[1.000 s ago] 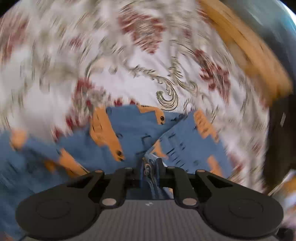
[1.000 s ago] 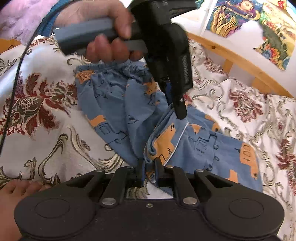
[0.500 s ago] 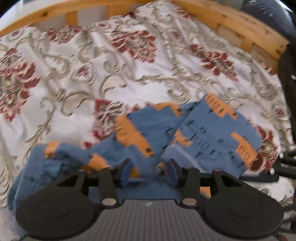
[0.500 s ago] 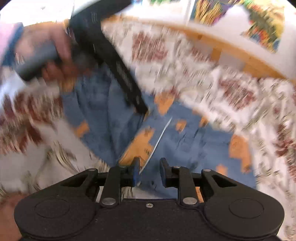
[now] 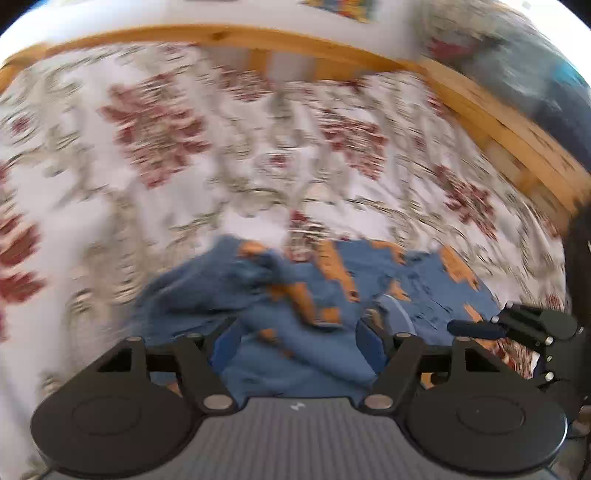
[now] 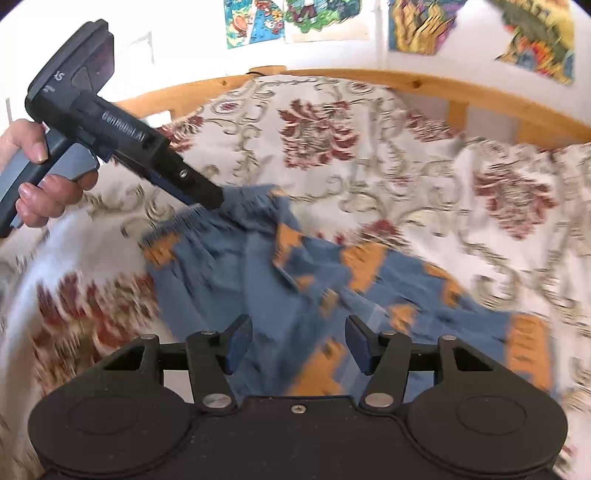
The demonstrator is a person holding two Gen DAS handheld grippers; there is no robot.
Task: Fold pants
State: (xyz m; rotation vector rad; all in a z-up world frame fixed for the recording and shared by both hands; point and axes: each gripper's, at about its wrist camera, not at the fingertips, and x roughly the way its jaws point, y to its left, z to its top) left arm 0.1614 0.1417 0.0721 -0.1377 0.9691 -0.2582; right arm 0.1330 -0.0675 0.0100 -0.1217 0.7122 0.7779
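Note:
The blue pants with orange patches (image 6: 306,291) lie crumpled on the floral bedspread, and also show in the left wrist view (image 5: 295,306). My left gripper (image 5: 295,341) is open, its jaws wide apart above the cloth, holding nothing. Seen from the right wrist view, its tip (image 6: 210,194) sits at the gathered waistband at the pants' far left. My right gripper (image 6: 297,343) is open and empty just above the leg part of the pants. Its fingers (image 5: 476,328) appear at the right edge of the left wrist view.
The pants rest on a white bedspread (image 6: 406,147) with red and beige floral print. A wooden bed rail (image 6: 461,86) curves along the far side, with colourful pictures on the wall (image 6: 417,26) behind. The frames are motion-blurred.
Both grippers were shut on pants fabric a second ago. Both have opened wide and let the cloth drop onto the bed; the left gripper moved out to the waistband side.

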